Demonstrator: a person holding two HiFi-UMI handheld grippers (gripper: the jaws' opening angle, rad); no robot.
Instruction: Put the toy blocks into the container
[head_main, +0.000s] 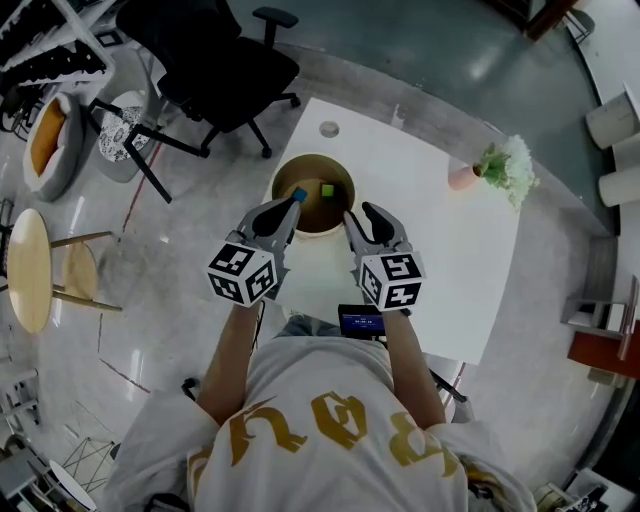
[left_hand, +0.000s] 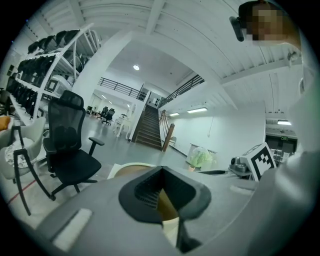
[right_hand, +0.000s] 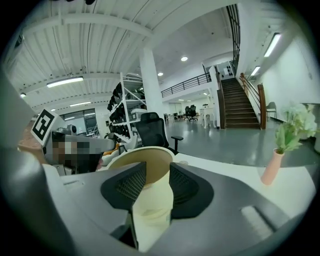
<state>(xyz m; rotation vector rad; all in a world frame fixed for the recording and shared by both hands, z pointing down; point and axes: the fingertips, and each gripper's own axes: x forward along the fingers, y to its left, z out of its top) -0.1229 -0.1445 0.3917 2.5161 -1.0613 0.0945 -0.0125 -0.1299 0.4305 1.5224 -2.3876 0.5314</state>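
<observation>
A round cream container (head_main: 330, 160) with a brown inside stands on the white table (head_main: 440, 260). A green block (head_main: 327, 189) lies in it. A blue block (head_main: 298, 194) shows just inside its left rim, right at the tip of my left gripper (head_main: 290, 208). In the left gripper view that gripper (left_hand: 161, 189) has its jaws slightly apart, with only the container (left_hand: 131, 170) showing through the gap. My right gripper (head_main: 352, 222) is at the container's right side. It is open (right_hand: 157, 185), and the cream container (right_hand: 131, 156) fills the gap between its jaws.
A pink vase with white flowers (head_main: 503, 166) stands at the table's far right. A dark device with a lit screen (head_main: 360, 322) lies at the near edge. A black office chair (head_main: 215, 65) and a round wooden stool (head_main: 30, 270) stand on the floor to the left.
</observation>
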